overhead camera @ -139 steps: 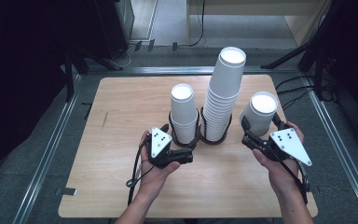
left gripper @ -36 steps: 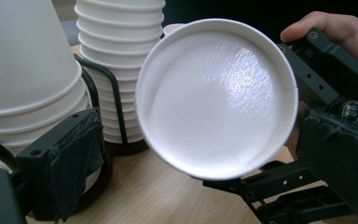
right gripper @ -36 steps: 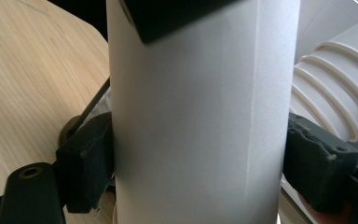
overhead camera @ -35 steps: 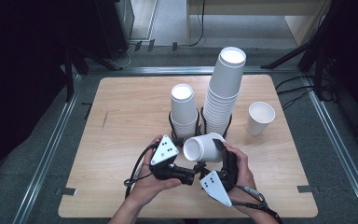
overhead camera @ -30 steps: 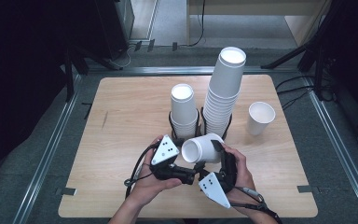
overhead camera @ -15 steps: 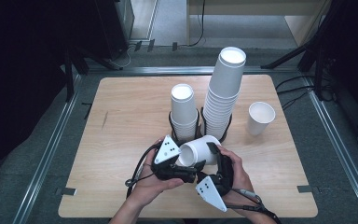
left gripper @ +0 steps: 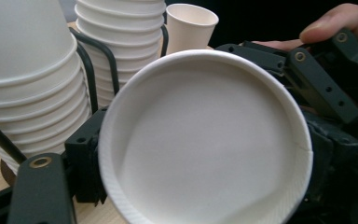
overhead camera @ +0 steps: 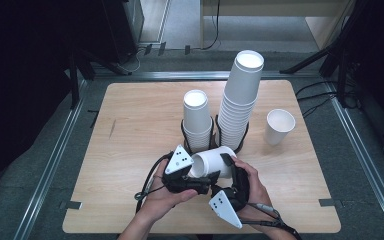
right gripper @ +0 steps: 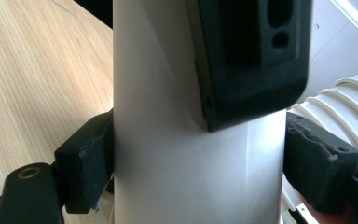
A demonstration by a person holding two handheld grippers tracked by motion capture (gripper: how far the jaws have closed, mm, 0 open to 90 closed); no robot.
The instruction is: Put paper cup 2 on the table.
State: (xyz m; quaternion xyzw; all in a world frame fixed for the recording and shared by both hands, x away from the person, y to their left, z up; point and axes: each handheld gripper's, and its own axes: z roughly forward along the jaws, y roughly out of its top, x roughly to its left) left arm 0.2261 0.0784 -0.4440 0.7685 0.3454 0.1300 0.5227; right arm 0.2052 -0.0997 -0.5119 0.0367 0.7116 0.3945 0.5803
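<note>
Paper cup (overhead camera: 213, 162) lay on its side above the table (overhead camera: 130, 125), just before the two racked cup stacks (overhead camera: 240, 105). The right gripper (overhead camera: 228, 167) clamped its wall. The left gripper (overhead camera: 200, 181) had just been closing, its jaws pressed around the rim.

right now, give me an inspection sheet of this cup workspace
surface: light wooden table, bare apart from the cups
job's things: white paper cup on its side, held between both tools, wall dented
clutter: short cup stack and tall cup stack in black wire holders; single upright cup at right
grippers: left tool has just been closing on the cup; right tool clamps its wall
cables: black cable loops by the left hand
surroundings: grey floor, metal rails
</note>
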